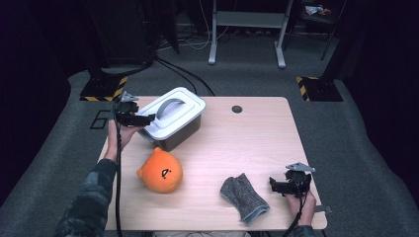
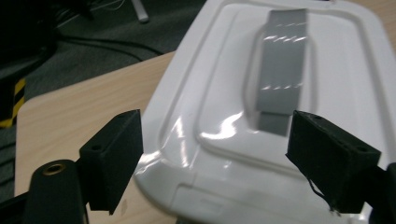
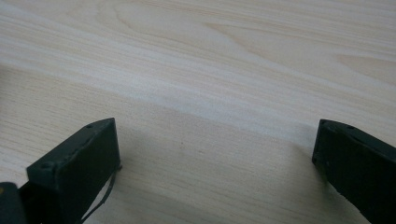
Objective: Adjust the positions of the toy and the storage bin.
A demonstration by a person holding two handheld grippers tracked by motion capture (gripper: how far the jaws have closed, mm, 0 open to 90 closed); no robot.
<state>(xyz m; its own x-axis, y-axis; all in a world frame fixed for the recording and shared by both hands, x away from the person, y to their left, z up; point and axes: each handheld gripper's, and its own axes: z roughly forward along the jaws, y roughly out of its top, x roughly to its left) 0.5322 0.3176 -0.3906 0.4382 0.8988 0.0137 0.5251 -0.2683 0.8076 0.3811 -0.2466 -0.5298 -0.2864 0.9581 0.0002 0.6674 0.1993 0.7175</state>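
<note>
A grey box with a white lid [image 1: 174, 112] and a grey handle [image 1: 169, 105] stands at the table's back left. My left gripper [image 1: 148, 118] hangs at the lid's left end, open, its jaws spread over the lid's near edge [image 2: 210, 154] with the handle [image 2: 282, 65] just beyond. An orange plush toy [image 1: 160, 171] lies in front of the box. A grey knitted sock [image 1: 243, 197] lies near the front edge. My right gripper [image 1: 274, 185] sits low to the right of the sock, open, above bare wood [image 3: 210, 116].
The light wooden table [image 1: 247, 143] has a small dark hole [image 1: 237, 109] near its back edge. Beyond it are grey carpet, cables, a white desk frame [image 1: 247, 29] and yellow-black striped floor plates [image 1: 104, 89].
</note>
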